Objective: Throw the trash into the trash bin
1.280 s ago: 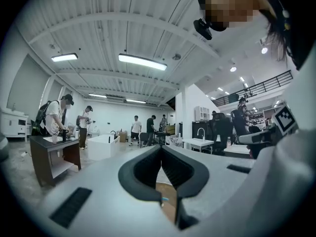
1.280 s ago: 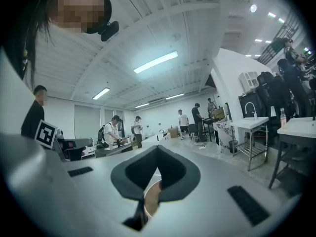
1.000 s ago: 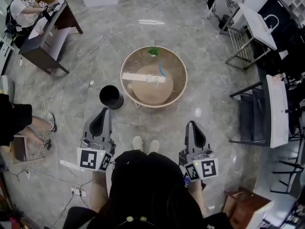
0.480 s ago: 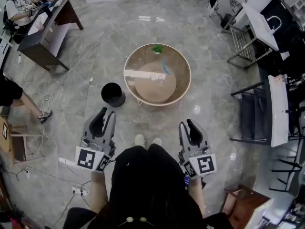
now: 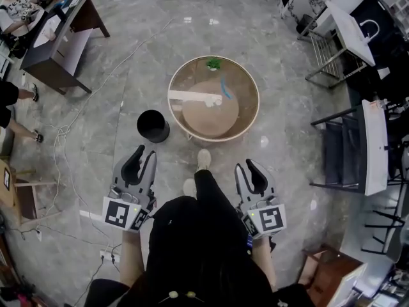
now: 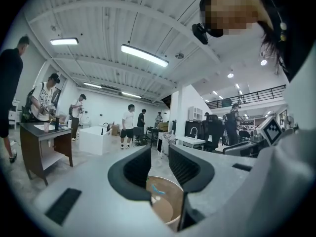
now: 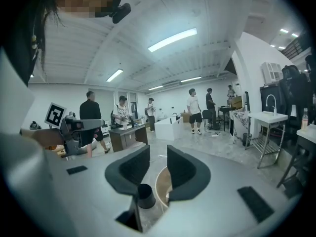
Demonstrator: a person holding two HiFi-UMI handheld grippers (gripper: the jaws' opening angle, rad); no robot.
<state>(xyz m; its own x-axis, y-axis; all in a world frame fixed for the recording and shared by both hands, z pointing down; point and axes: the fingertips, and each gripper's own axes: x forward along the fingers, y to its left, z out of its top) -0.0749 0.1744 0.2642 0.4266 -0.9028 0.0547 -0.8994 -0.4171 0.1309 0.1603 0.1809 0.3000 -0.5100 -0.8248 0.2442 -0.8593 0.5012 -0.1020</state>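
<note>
A round wooden table stands ahead of me. On it lie a small green piece, a blue scrap, a long white strip and a crumpled white bit. The black trash bin stands on the floor left of the table. My left gripper is open and empty, short of the bin. My right gripper is opening, with nothing between its jaws. The left gripper frames the table. The right gripper frames the bin and the table's rim.
Cables trail over the grey floor at the left. A dark desk with people by it stands at the far left. Black chairs and white tables line the right side. My foot is stepping toward the table.
Both grippers' jaws have gone from shut to open. I have stepped forward with one foot, and both grippers moved slightly toward the table and bin.
</note>
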